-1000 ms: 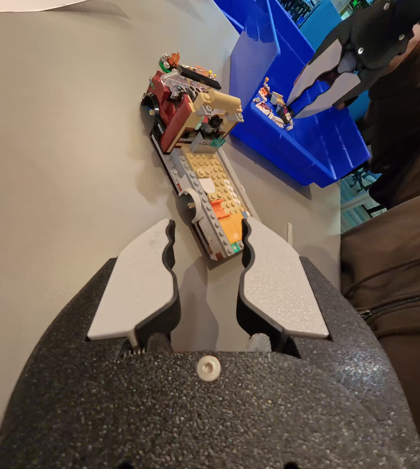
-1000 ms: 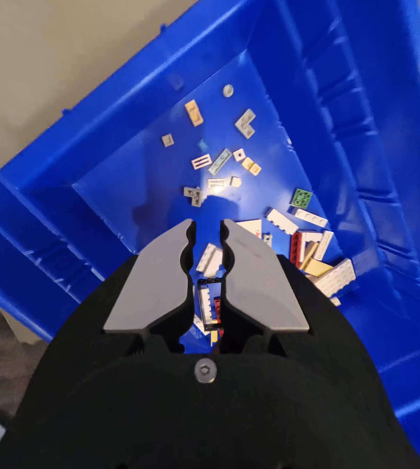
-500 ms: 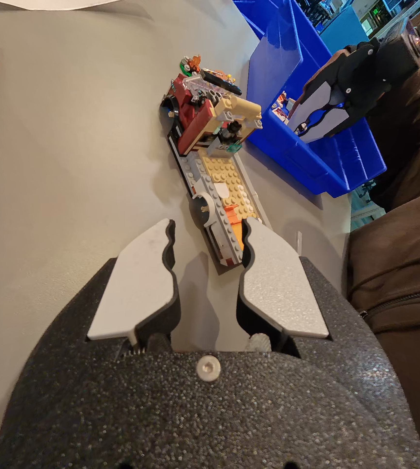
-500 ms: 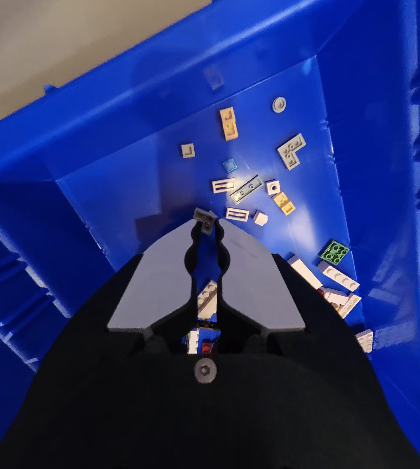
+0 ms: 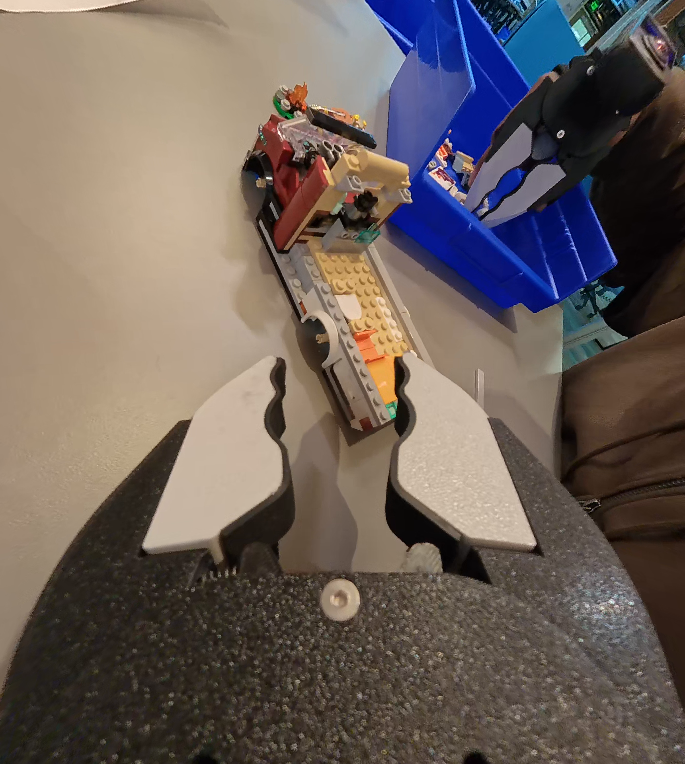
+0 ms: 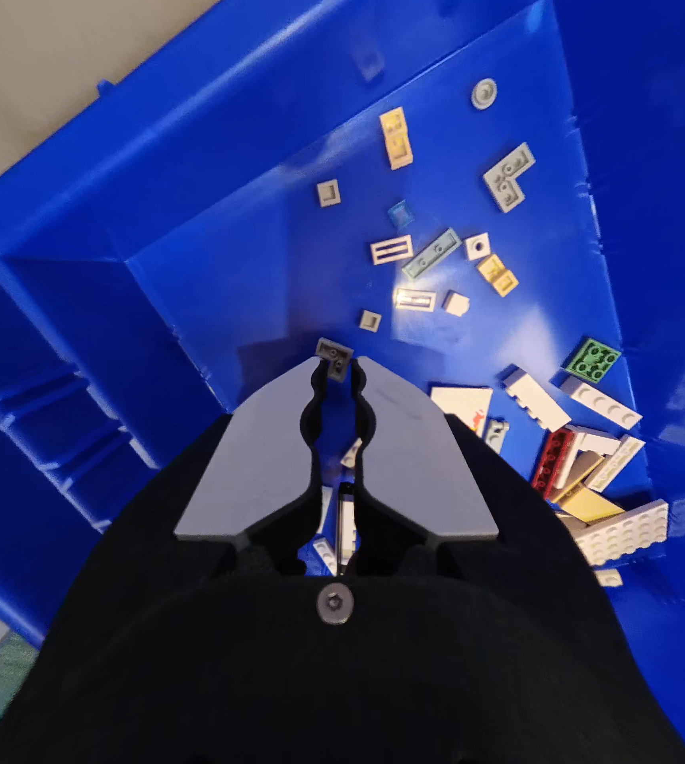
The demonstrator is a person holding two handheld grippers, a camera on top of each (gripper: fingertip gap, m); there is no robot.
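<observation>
My left gripper (image 5: 338, 364) is open, low over the grey table. The near end of a long brick-built vehicle (image 5: 344, 289) lies between its fingertips, close against the right finger (image 5: 423, 397) and clear of the left finger. My right gripper (image 6: 336, 361) is inside a blue bin (image 6: 167, 206) and is shut on a small dark grey corner plate (image 6: 332, 355), pinched at the very fingertips above the bin floor. The left wrist view shows that right gripper (image 5: 493, 211) dipping into the bin (image 5: 497, 256) to the right of the vehicle.
Several loose bricks lie on the bin floor: a green plate (image 6: 593, 359), a light grey L-shaped plate (image 6: 508, 177), tan plates (image 6: 395, 138), and a pile at the right (image 6: 601, 475). A person's brown sleeve (image 5: 642, 413) is at the right. A second blue bin (image 5: 398, 25) stands behind. Spacing between my two grippers at the tips: around 30 cm.
My right gripper closed on the grey corner plate on the bin floor and lifted it a little. My left gripper stayed open and crept slightly nearer the vehicle's end.
</observation>
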